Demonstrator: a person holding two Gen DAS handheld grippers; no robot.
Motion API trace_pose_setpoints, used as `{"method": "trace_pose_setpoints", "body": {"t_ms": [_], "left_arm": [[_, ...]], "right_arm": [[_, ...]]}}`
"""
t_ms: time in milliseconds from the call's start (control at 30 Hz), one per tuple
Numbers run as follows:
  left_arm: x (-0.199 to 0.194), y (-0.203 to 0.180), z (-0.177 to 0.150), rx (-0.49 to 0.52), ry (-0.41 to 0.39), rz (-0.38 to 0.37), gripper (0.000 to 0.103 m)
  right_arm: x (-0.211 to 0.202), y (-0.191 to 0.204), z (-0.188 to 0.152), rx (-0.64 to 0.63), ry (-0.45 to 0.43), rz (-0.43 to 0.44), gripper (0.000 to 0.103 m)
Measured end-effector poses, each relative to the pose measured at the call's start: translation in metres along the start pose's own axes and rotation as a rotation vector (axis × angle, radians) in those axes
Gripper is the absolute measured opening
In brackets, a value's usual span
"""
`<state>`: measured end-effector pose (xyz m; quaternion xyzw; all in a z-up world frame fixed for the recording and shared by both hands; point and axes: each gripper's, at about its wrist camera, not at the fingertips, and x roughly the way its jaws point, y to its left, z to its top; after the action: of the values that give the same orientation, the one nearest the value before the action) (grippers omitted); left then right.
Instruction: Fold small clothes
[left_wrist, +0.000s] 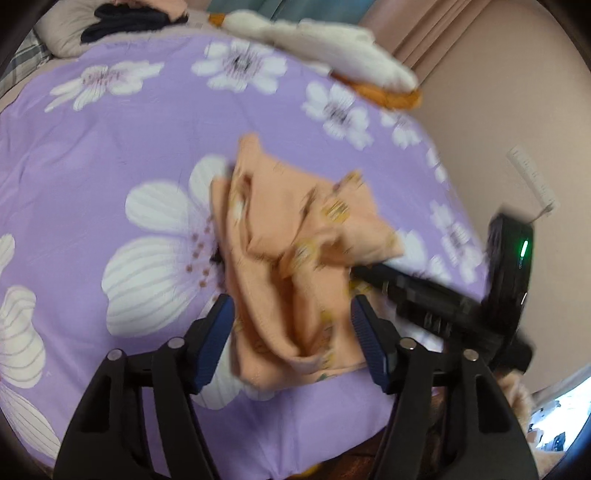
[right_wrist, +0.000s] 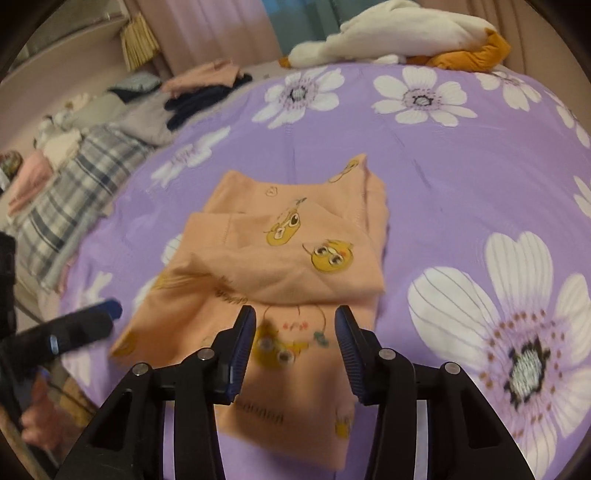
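A small peach garment (left_wrist: 291, 266) printed with yellow cartoon faces lies partly folded on a purple flowered bedspread (left_wrist: 110, 155). In the right wrist view the garment (right_wrist: 288, 254) has an upper layer folded over a lower part. My left gripper (left_wrist: 291, 314) is open and empty, its jaws on either side of the garment's near end. My right gripper (right_wrist: 295, 325) is open and empty just above the garment's near part. The right gripper's black body (left_wrist: 443, 299) reaches the garment from the right in the left wrist view. A left fingertip (right_wrist: 107, 308) shows at the garment's left edge.
A white and orange plush toy (right_wrist: 402, 33) lies at the far edge of the bed. Stacks of folded clothes (right_wrist: 199, 88) and a plaid cloth (right_wrist: 81, 184) sit to the far left. A beige wall (left_wrist: 498, 92) and curtains stand beyond the bed.
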<state>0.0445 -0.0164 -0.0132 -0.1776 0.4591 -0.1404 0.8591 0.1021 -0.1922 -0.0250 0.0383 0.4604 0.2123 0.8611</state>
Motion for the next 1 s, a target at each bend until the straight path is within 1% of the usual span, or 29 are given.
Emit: {"method": "trace_pose_setpoints", "body": {"t_ms": [67, 100, 167, 267, 333, 400, 433, 467, 533, 567, 600, 633, 667, 700, 733, 833, 933, 1000], "left_arm": [[0.014, 0.006, -0.006, -0.005, 0.041, 0.057, 0.063], [0.02, 0.011, -0.009, -0.014, 0.061, 0.091, 0.063], [0.026, 0.021, -0.015, -0.045, 0.088, 0.121, 0.063], [0.025, 0.034, -0.017, -0.084, 0.093, 0.086, 0.064], [0.023, 0.037, -0.016, -0.092, 0.094, 0.083, 0.064], [0.021, 0.038, -0.016, -0.096, 0.096, 0.083, 0.064], [0.02, 0.038, -0.016, -0.098, 0.096, 0.081, 0.064], [0.018, 0.038, -0.015, -0.098, 0.093, 0.077, 0.064], [0.014, 0.034, -0.012, -0.096, 0.084, 0.066, 0.066], [0.011, 0.033, -0.007, -0.104, 0.074, 0.054, 0.072], [0.009, 0.032, -0.003, -0.12, 0.06, 0.047, 0.08], [0.007, 0.032, 0.002, -0.134, 0.034, 0.037, 0.082], [0.006, 0.028, 0.008, -0.129, 0.005, 0.024, 0.083], [0.008, 0.024, 0.013, -0.113, -0.006, 0.017, 0.083], [0.013, 0.02, 0.017, -0.095, -0.005, 0.015, 0.083], [0.04, 0.014, 0.023, -0.075, 0.054, 0.058, 0.082], [0.055, 0.016, 0.021, -0.076, 0.095, 0.059, 0.08], [0.067, 0.015, 0.022, -0.081, 0.106, 0.06, 0.079]], "right_arm": [[0.011, 0.004, 0.013, -0.016, 0.011, -0.053, 0.048], [0.009, 0.003, 0.015, -0.026, 0.005, -0.06, 0.048], [0.018, 0.012, 0.033, -0.058, -0.015, -0.064, 0.048], [0.03, 0.02, 0.054, -0.079, -0.026, -0.026, 0.048], [0.042, 0.031, 0.068, -0.103, -0.036, -0.009, 0.048], [0.049, 0.038, 0.073, -0.123, -0.049, -0.015, 0.048], [0.053, 0.041, 0.075, -0.127, -0.041, -0.036, 0.048], [0.053, 0.04, 0.073, -0.12, -0.037, -0.047, 0.048], [0.046, 0.035, 0.07, -0.091, -0.05, -0.022, 0.048], [0.041, 0.031, 0.069, -0.077, -0.052, -0.007, 0.048], [0.035, 0.025, 0.067, -0.05, -0.052, 0.006, 0.048], [0.026, 0.016, 0.063, -0.013, -0.059, 0.013, 0.05], [0.017, 0.007, 0.058, 0.021, -0.071, 0.015, 0.06], [0.008, -0.004, 0.052, 0.059, -0.084, 0.017, 0.072], [0.004, -0.012, 0.048, 0.083, -0.084, 0.019, 0.076], [-0.003, -0.037, 0.027, 0.159, -0.054, 0.029, 0.077], [0.005, -0.053, 0.007, 0.203, -0.009, 0.01, 0.077], [0.012, -0.061, -0.004, 0.229, 0.015, 0.02, 0.076]]}}
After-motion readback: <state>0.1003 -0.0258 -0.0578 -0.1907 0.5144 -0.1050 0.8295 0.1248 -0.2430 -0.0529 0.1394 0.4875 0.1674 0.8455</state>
